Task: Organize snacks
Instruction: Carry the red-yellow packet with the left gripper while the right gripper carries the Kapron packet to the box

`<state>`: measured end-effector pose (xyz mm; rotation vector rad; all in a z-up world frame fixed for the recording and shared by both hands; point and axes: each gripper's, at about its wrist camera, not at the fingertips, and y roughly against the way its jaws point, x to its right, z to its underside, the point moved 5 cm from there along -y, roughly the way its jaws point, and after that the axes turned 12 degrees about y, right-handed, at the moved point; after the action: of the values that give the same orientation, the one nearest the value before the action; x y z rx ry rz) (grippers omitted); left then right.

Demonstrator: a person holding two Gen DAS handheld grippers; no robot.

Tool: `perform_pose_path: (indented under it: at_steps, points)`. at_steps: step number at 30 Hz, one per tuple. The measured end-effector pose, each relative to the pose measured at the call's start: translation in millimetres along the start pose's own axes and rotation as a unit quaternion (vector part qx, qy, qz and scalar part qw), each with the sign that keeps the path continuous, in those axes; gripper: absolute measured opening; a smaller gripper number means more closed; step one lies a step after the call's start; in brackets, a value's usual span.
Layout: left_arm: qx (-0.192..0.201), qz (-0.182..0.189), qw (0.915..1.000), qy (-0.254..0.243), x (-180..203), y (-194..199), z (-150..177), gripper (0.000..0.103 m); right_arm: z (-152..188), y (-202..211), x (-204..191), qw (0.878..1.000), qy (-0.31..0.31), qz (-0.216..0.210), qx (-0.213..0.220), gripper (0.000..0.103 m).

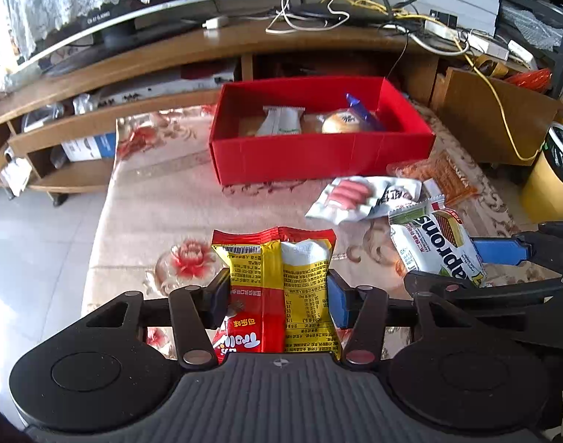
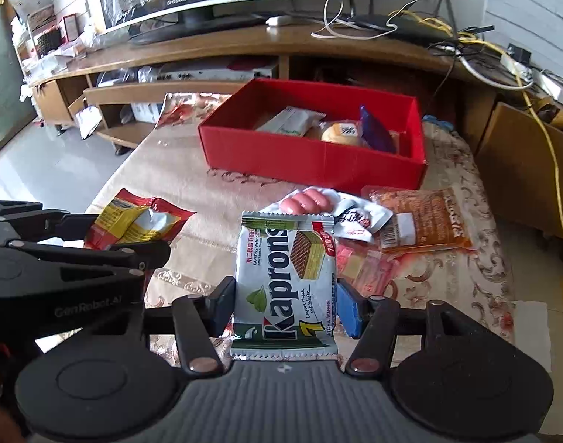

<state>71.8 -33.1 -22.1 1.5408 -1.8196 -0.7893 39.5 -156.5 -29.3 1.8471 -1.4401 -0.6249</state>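
My left gripper is shut on a red and yellow snack bag and holds it above the floral tablecloth. My right gripper is shut on a white Kaprons wafer pack, which also shows in the left wrist view. The red and yellow bag shows at the left of the right wrist view. The red box stands ahead and holds a white packet, a round bun and a blue wrapper.
On the cloth in front of the box lie a sausage pack, an orange snack pack and small pink packets. A wooden TV stand with cables is behind. A yellow bin stands at the right.
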Motion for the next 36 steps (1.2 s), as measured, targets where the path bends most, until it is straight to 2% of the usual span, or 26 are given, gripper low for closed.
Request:
perform_pose_path:
  at_steps: [12, 18, 23, 31, 36]
  points:
    - [0.03, 0.013, 0.9995, 0.001, 6.3, 6.8, -26.6, 0.059, -24.1, 9.4, 13.6, 0.999, -0.017, 0.022, 0.019, 0.053]
    - [0.03, 0.005, 0.9995, 0.002, 11.2, -5.3, -42.2, 0.059, -33.2, -4.4, 30.5, 0.999, -0.037, 0.011, 0.027, 0.053]
    - [0.036, 0.008, 0.9993, 0.002, 23.6, -13.1, -56.7, 0.058, -43.7, -7.8, 49.1, 0.998, -0.049, 0.02, 0.036, 0.053]
    - [0.058, 0.022, 0.9981, -0.005, 40.5, -34.6, -95.5, 0.057, -75.2, -28.1, 84.3, 0.996, -0.07, 0.029, 0.048, 0.053]
    - [0.057, 0.028, 0.998, 0.0, 42.5, -55.1, -117.5, 0.057, -94.3, -48.6, 99.2, 0.996, -0.07, 0.032, 0.047, 0.053]
